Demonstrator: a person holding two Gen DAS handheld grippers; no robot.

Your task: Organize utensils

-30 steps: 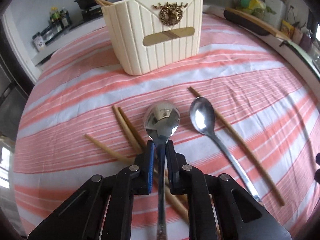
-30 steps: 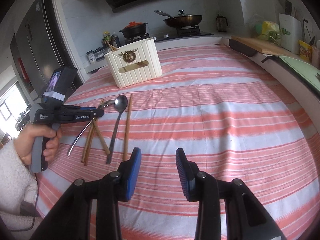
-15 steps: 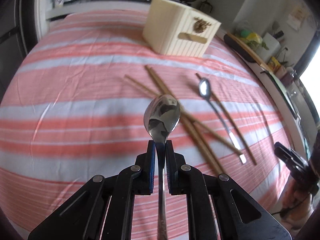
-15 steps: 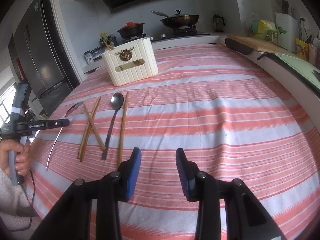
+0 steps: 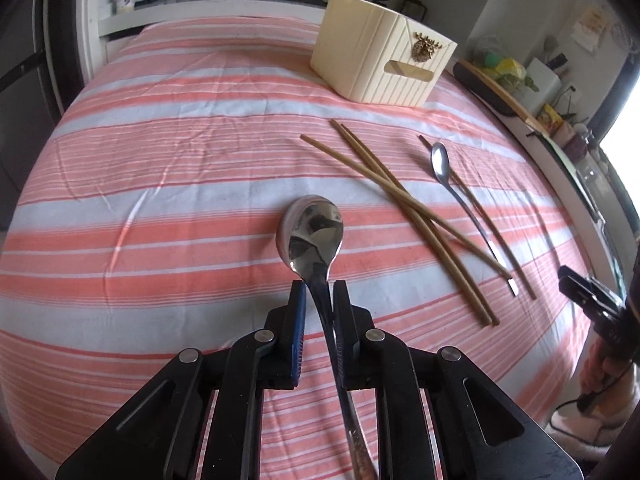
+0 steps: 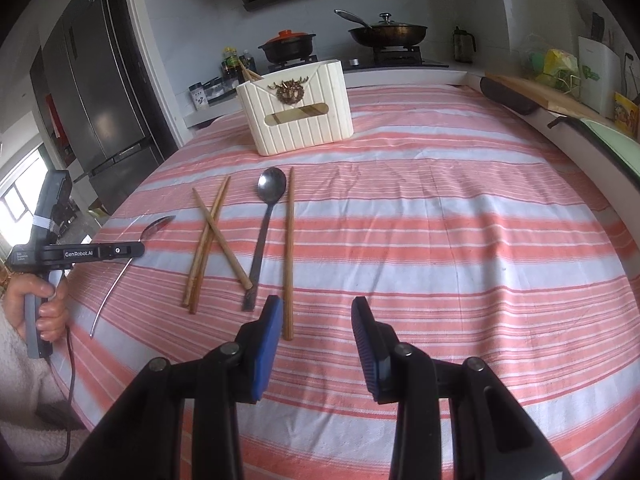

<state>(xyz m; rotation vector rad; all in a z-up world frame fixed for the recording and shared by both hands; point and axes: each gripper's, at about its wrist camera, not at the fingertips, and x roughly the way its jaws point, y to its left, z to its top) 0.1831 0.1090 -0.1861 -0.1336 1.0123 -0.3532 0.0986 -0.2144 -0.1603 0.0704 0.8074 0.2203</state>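
Left gripper (image 5: pixel 319 294) has carried the large spoon (image 5: pixel 314 236) sideways, away from the pile of utensils, out over bare striped tablecloth (image 5: pixel 160 184) at the table's left side; a second ago the same spoon hung directly over the crossed chopsticks (image 5: pixel 394 196), facing the cream holder (image 5: pixel 380 64). Jaws, tight on the neck half a second ago, are now opening: a gap shows on the left pad, handle leaning on the right pad, spoon between them and barely retained. Judgement: the spoon is being set aside or re-gripped, not delivered; the holder sits well apart, ahead and to the right. Spoon's long axis runs along the gripper's line, bowl forward and concave face up, handle trailing back under the camera; in the right wrist view it tilts, bowl high, handle end low near the cloth. Second spoon (image 6: pixel 266 216) lies flat, bowl toward the holder, a single chopstick (image 6: pixel 288 248) just beside it. Right gripper (image 6: pixel 316 320) hovers partly open, empty, near that chopstick's near end, unchanged in opening
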